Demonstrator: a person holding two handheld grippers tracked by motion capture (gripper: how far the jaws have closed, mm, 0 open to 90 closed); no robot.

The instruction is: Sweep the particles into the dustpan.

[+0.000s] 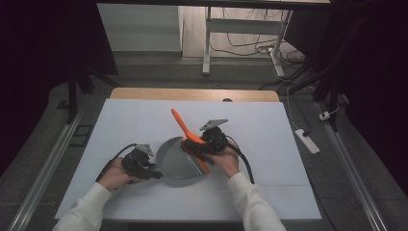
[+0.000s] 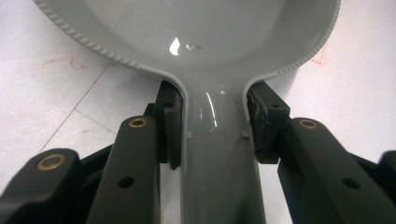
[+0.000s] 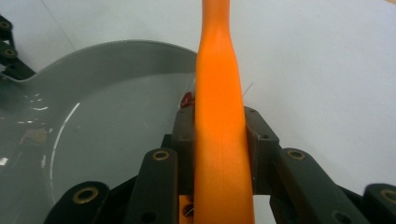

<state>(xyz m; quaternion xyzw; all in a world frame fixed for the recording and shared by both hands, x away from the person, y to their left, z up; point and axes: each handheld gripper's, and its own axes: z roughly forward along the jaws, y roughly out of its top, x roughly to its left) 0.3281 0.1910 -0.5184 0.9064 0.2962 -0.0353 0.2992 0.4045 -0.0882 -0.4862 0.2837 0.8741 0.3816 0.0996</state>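
Left gripper (image 1: 153,174) lying low on the white table (image 1: 269,144), jaws clamping the grey dustpan's (image 1: 175,159) handle | right gripper (image 1: 192,147) reaching over the pan's far rim, jaws squeezing the orange brush (image 1: 185,130) handle, angling up-left | left gripper view showing the ribbed rim (image 2: 88,44) | pan glossy plastic, brush smooth.

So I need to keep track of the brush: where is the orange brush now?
In the high view the orange brush sits near the table's middle, clamped in the right gripper, its handle pointing away from the person over the far rim of the grey dustpan.
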